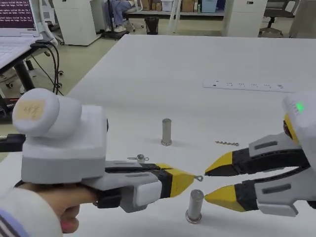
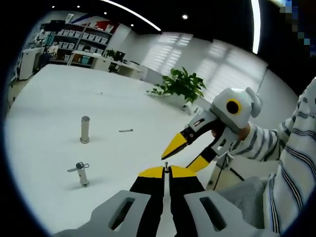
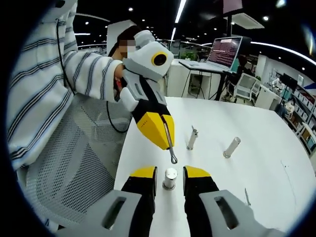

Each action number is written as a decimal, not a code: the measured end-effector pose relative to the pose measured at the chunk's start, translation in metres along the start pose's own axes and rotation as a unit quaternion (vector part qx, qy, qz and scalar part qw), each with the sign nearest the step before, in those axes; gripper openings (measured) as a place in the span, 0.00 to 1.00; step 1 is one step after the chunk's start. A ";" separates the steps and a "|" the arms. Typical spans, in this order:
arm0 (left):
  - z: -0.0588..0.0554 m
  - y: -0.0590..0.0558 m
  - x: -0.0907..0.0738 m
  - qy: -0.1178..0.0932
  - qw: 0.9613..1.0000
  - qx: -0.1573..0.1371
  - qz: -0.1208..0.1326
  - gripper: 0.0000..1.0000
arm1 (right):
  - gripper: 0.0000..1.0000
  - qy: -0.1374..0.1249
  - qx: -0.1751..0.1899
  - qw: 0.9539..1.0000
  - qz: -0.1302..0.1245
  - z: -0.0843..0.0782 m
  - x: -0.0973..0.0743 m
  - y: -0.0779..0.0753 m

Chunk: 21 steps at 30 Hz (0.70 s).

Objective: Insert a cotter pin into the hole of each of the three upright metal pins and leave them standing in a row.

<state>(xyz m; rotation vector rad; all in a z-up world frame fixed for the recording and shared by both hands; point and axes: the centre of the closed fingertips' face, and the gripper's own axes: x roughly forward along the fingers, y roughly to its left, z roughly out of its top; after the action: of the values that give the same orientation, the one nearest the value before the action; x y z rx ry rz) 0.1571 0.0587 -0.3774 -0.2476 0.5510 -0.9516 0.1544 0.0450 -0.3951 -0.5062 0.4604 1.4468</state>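
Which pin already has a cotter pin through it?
The leftmost pin in the head view; a cotter pin crosses its top, unlike far pin and near pin.

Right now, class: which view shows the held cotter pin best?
The right gripper view. It shows the cotter pin from the side, sticking out of the left gripper, with its shank and looped end plain to see. In the head view just the looped tip pokes past the jaw tips. In the left gripper view it is a thin end-on sliver between shut jaws.

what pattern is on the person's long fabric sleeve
White with thin dark horizontal stripes; the long fabric sleeve shows best in the right gripper view.
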 end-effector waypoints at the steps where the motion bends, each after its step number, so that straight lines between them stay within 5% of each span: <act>1: 0.002 -0.002 0.000 -0.004 1.000 0.024 -0.004 0.00 | 0.16 -0.004 0.009 1.000 0.003 0.000 0.000 0.000; 5: -0.001 -0.007 0.001 0.005 0.995 0.099 -0.011 0.00 | 0.13 -0.011 0.030 0.999 0.019 -0.002 0.000 0.002; 21: -0.004 -0.016 0.004 0.011 0.989 0.140 -0.043 0.00 | 0.05 -0.015 0.052 0.998 0.032 0.001 0.003 0.008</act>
<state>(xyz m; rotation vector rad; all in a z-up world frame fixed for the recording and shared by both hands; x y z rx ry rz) 0.1458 0.0466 -0.3754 -0.0082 0.4231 -1.1031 0.1468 0.0484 -0.3970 -0.3894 0.5290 1.4820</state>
